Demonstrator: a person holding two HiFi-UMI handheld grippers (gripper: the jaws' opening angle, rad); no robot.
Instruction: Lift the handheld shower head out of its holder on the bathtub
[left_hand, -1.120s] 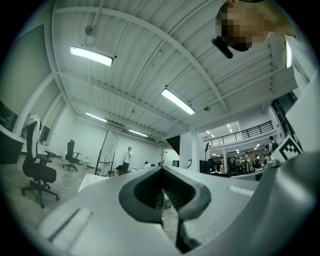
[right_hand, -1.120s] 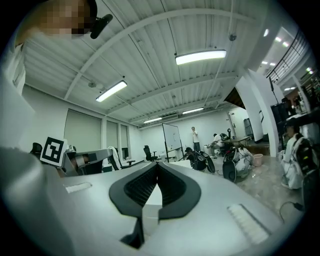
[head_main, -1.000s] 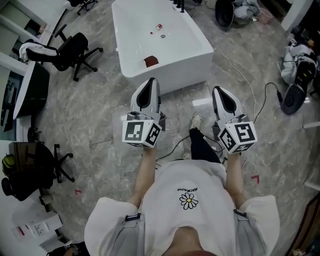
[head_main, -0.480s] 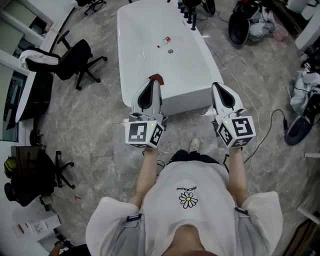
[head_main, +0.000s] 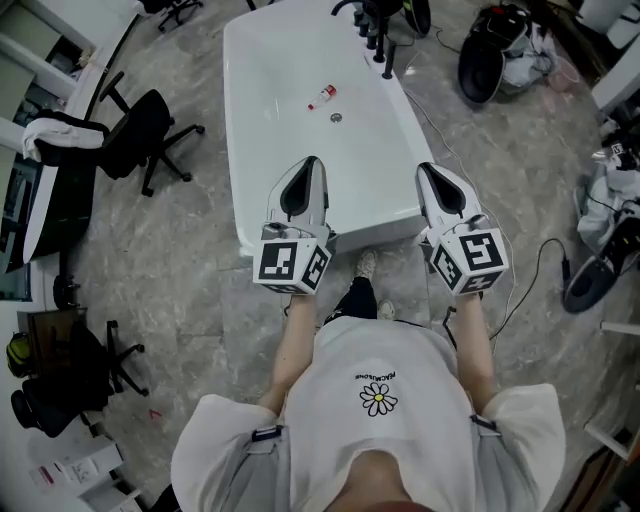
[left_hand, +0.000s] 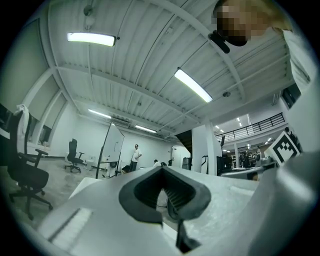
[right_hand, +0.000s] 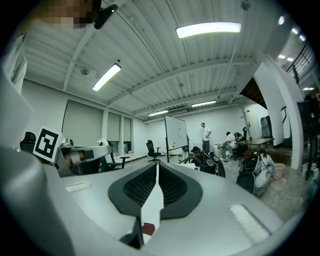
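— The handheld shower head (head_main: 388, 58), where was it?
— It seemed to be the thin dark piece that stood upright on the far right rim of the white bathtub (head_main: 236, 150), just beside the other dark fittings (head_main: 378, 25). It was too small to tell more.
— What stood around the tub?
— A black office chair (head_main: 140, 130), on the floor at its left.
— And the tools?
— Both were held above the near end of the tub, well apart from the shower head. The left gripper (head_main: 309, 162) had its jaws together at the tips, nothing between them. The right gripper (head_main: 424, 168) was closed and empty in the same way.
— Was anything inside the tub?
— A small bottle (head_main: 322, 96), red at one end, lay near the round drain (head_main: 336, 118).
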